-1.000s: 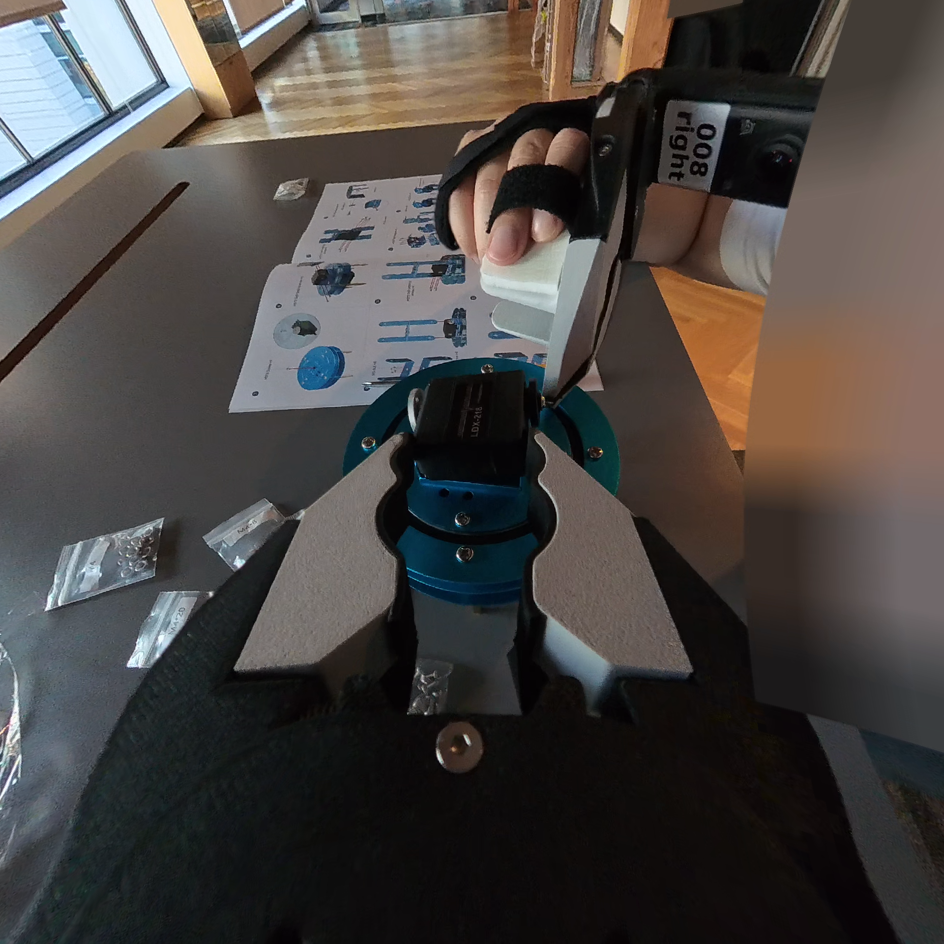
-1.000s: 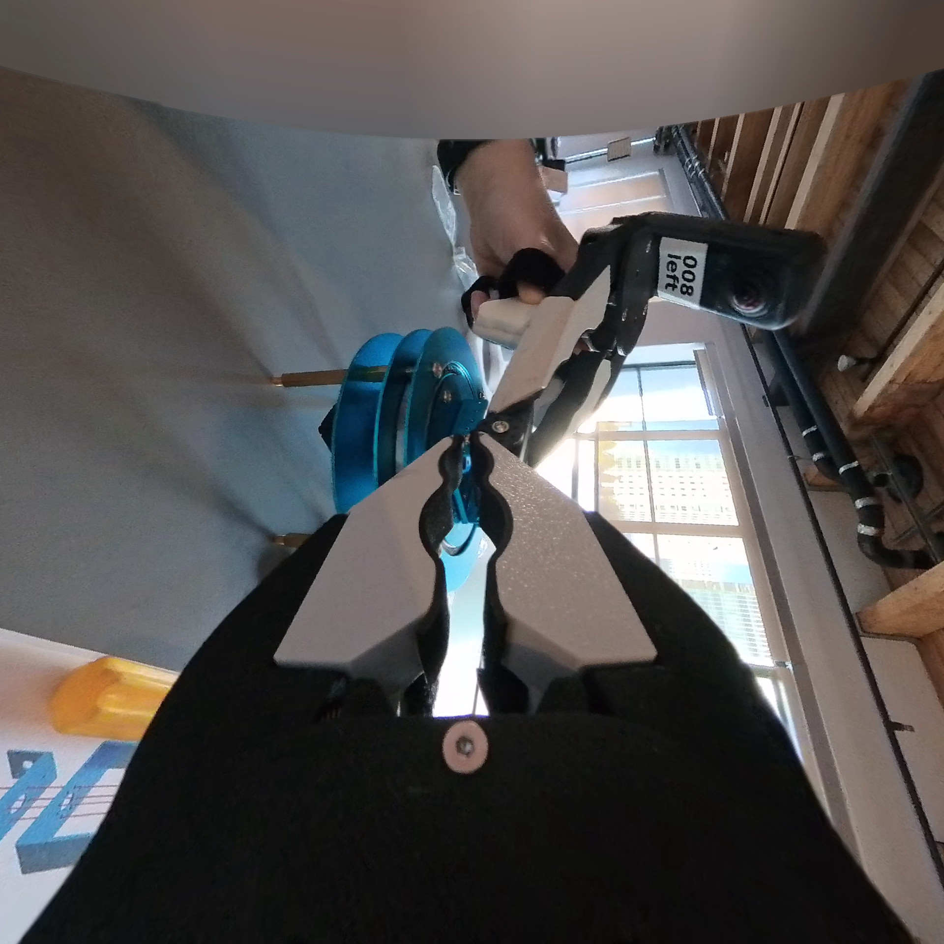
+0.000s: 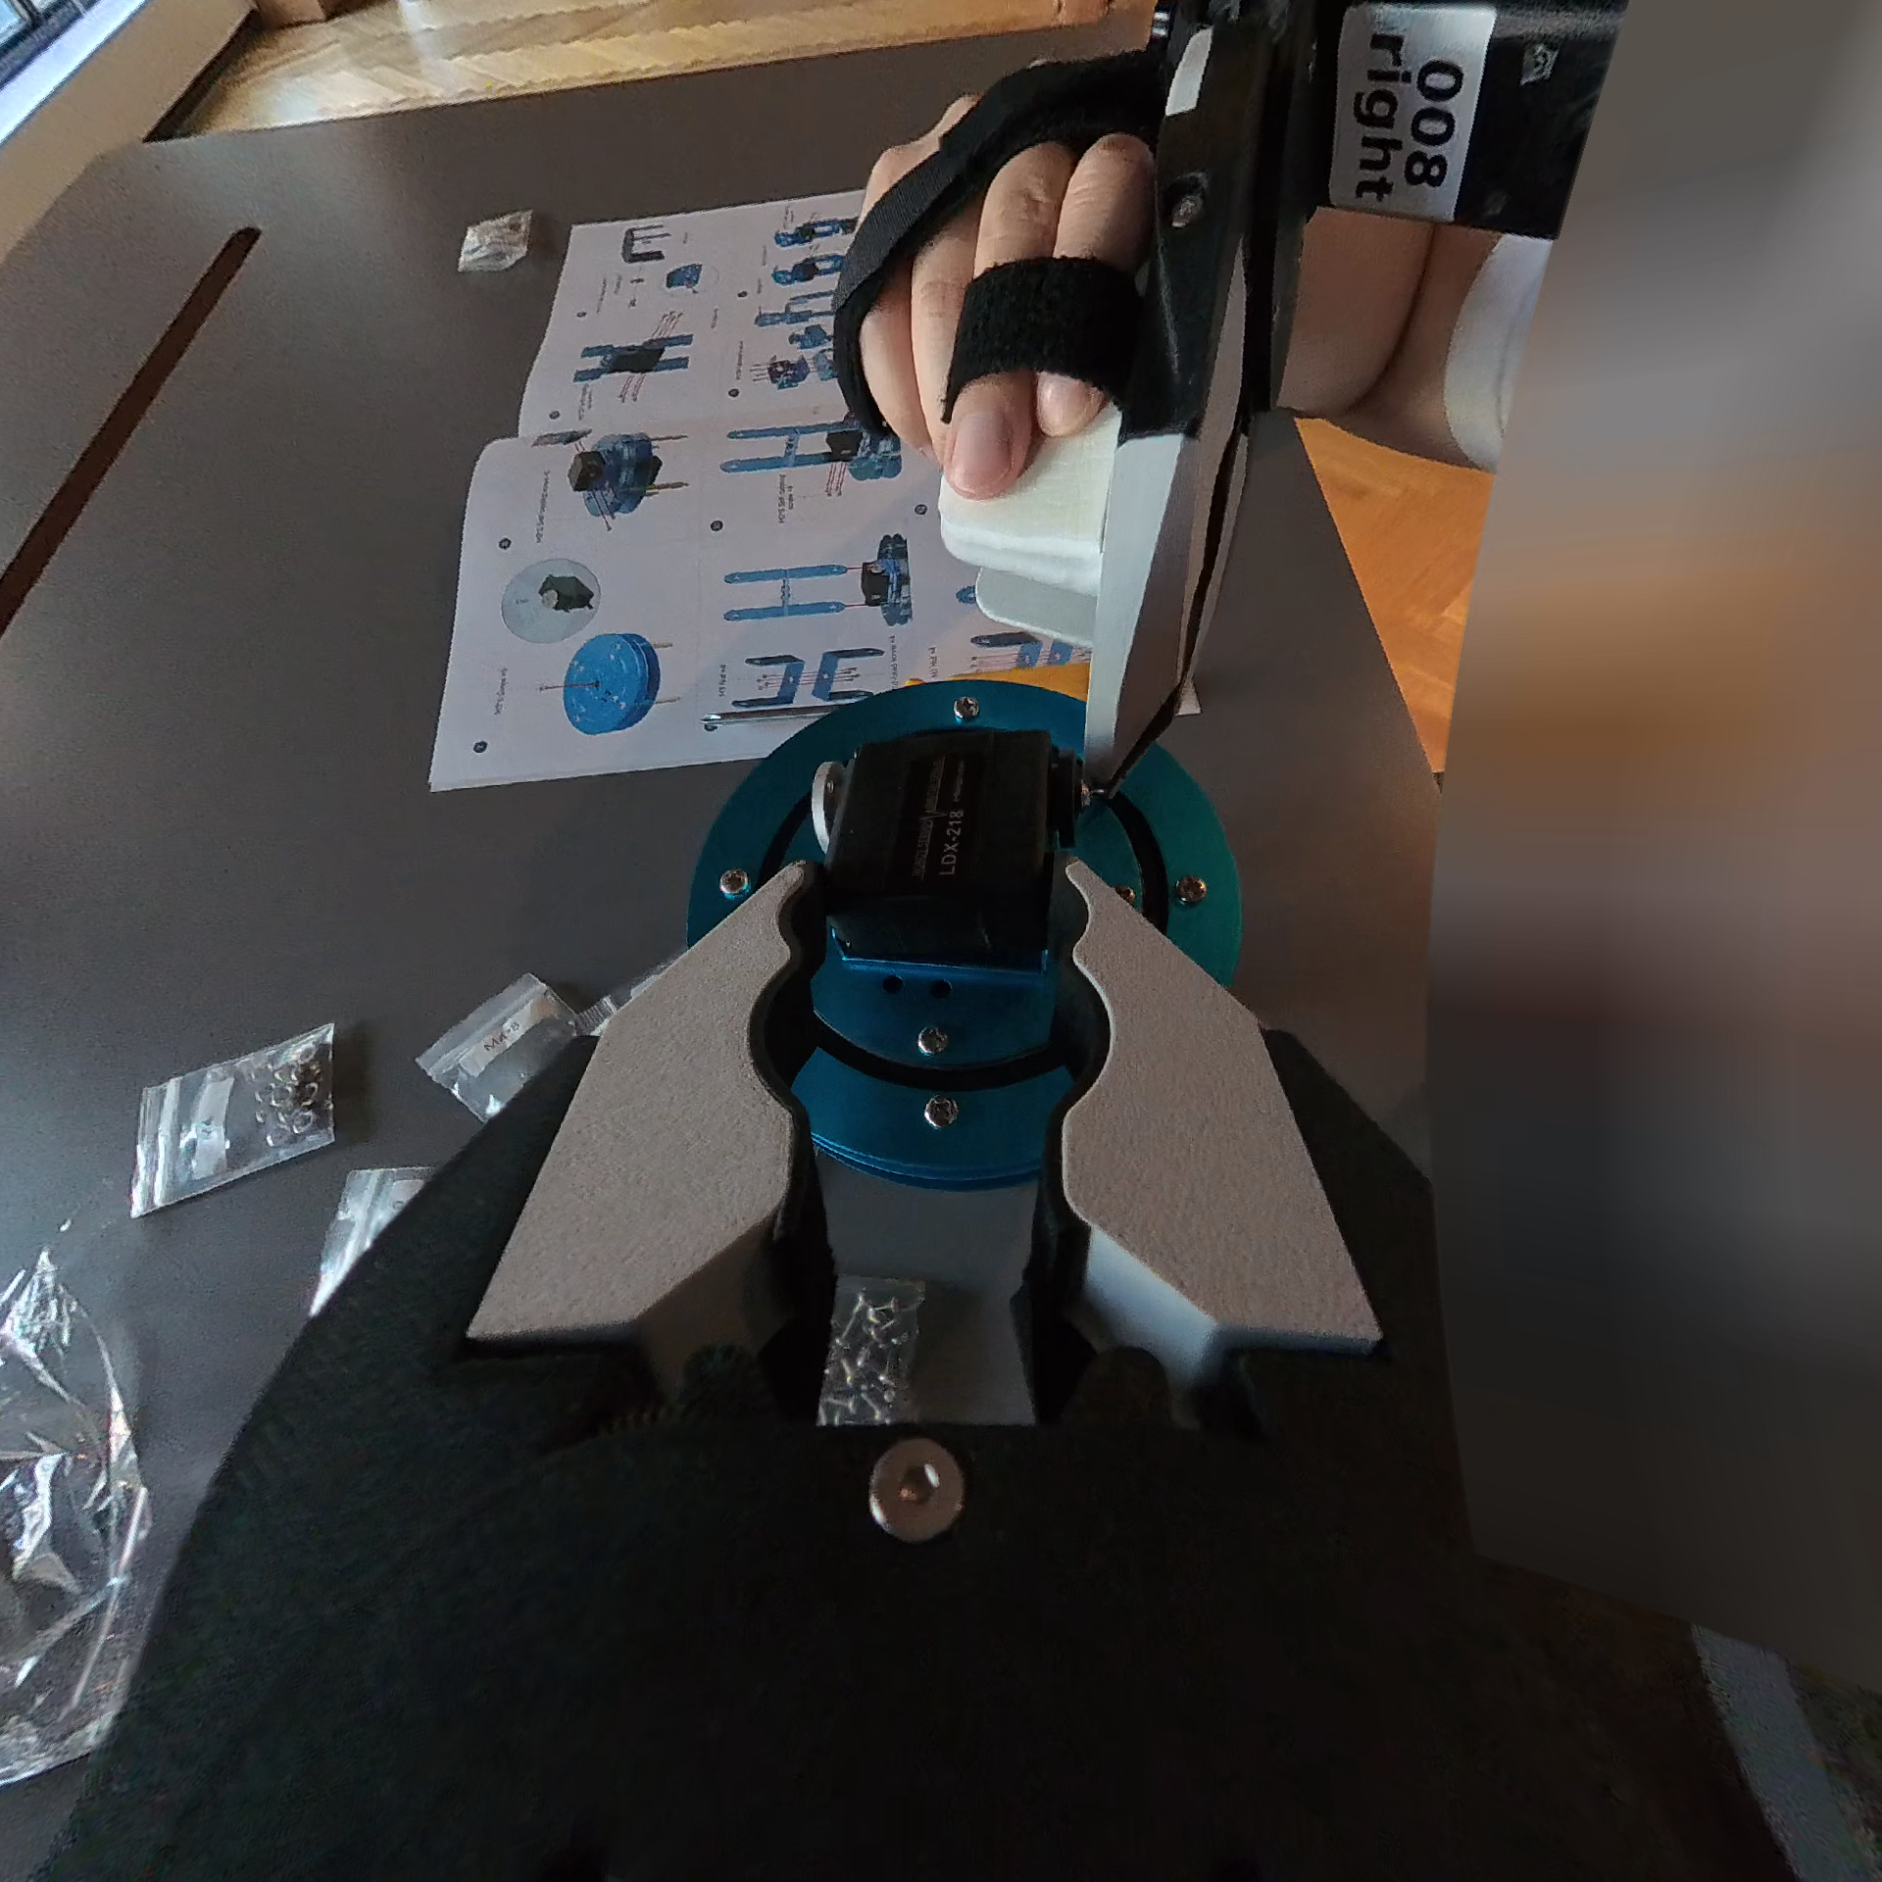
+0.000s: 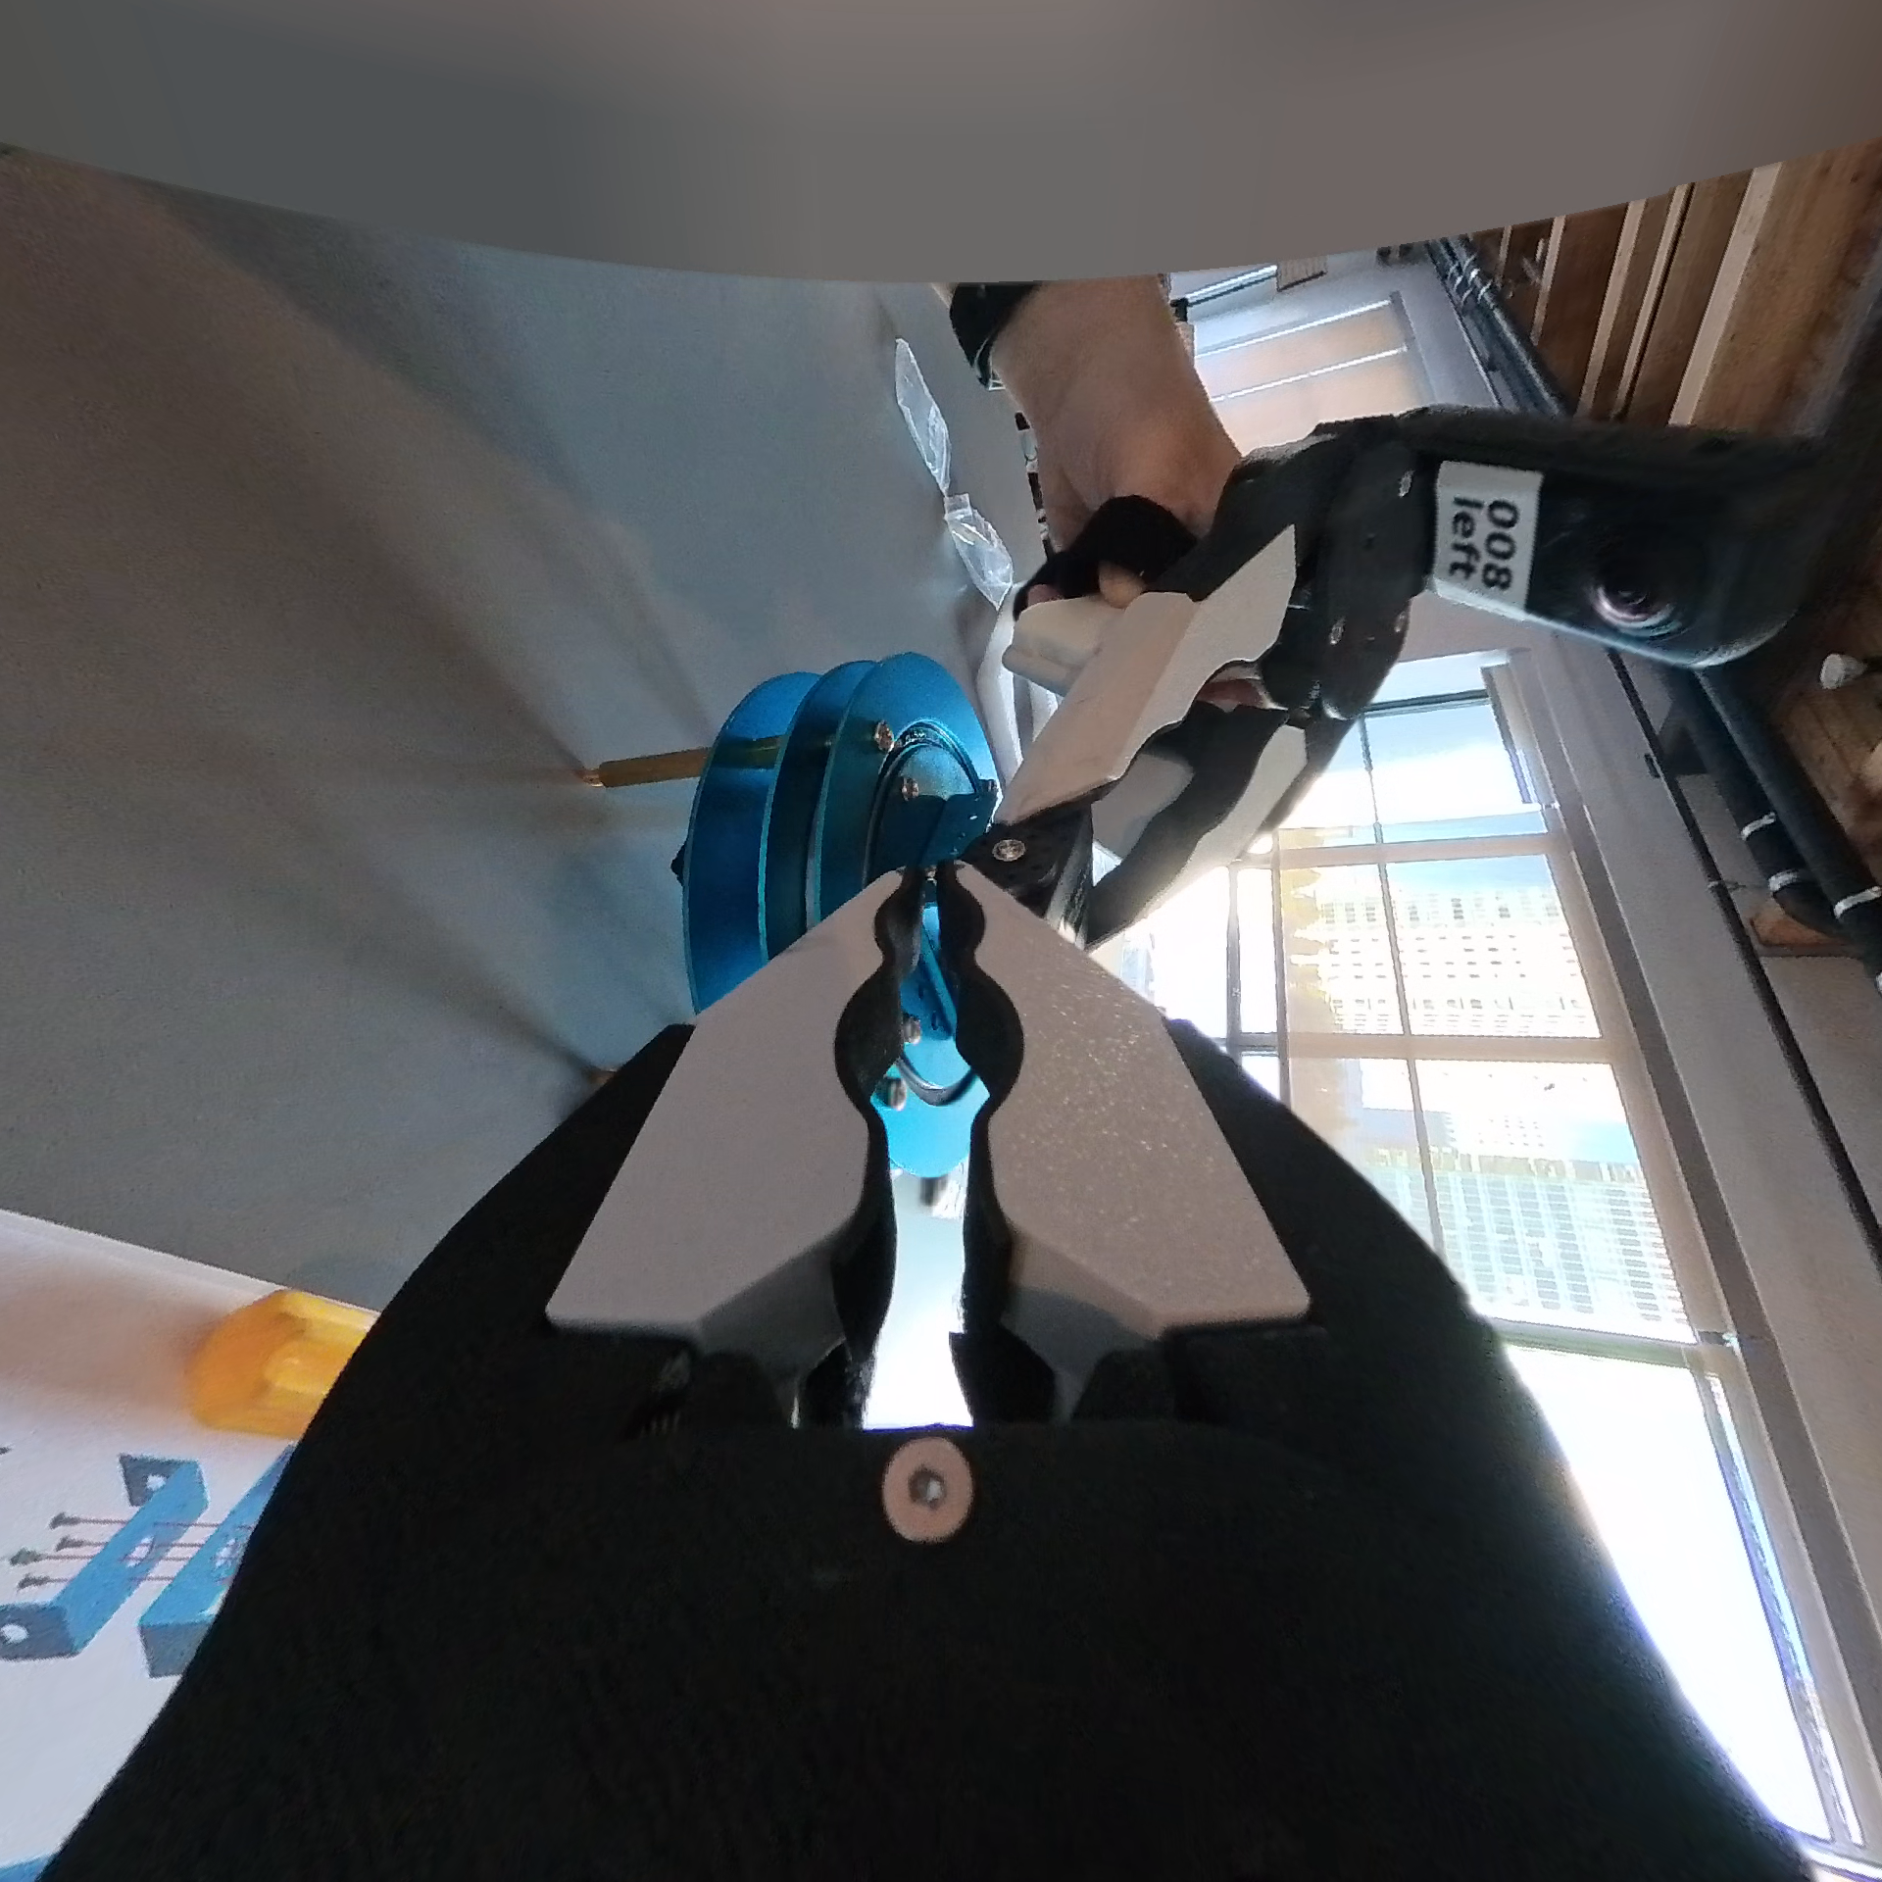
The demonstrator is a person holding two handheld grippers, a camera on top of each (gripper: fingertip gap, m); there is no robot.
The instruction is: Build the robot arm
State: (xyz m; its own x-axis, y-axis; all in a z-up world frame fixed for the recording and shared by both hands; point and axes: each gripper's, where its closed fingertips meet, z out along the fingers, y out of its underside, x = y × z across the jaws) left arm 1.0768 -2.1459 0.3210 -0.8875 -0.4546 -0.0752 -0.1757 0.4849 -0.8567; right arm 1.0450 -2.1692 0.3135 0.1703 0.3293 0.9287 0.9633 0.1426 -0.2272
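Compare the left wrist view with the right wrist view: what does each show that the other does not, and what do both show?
Only the left wrist view shows the black servo block from above and the small bags of screws on the table.

Only the right wrist view shows the brass standoff, a yellow handle and the windows.

Both show the blue round base, the instruction sheet, the left gripper and the right gripper.

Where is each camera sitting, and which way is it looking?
Left wrist view: sits on the left gripper, looking down at the round blue metal base with its black boxy motor; the other hand shows.
Right wrist view: sits on the right gripper, turned sideways, facing windows; its own fingers show.
Both share the base and the dark grey table.
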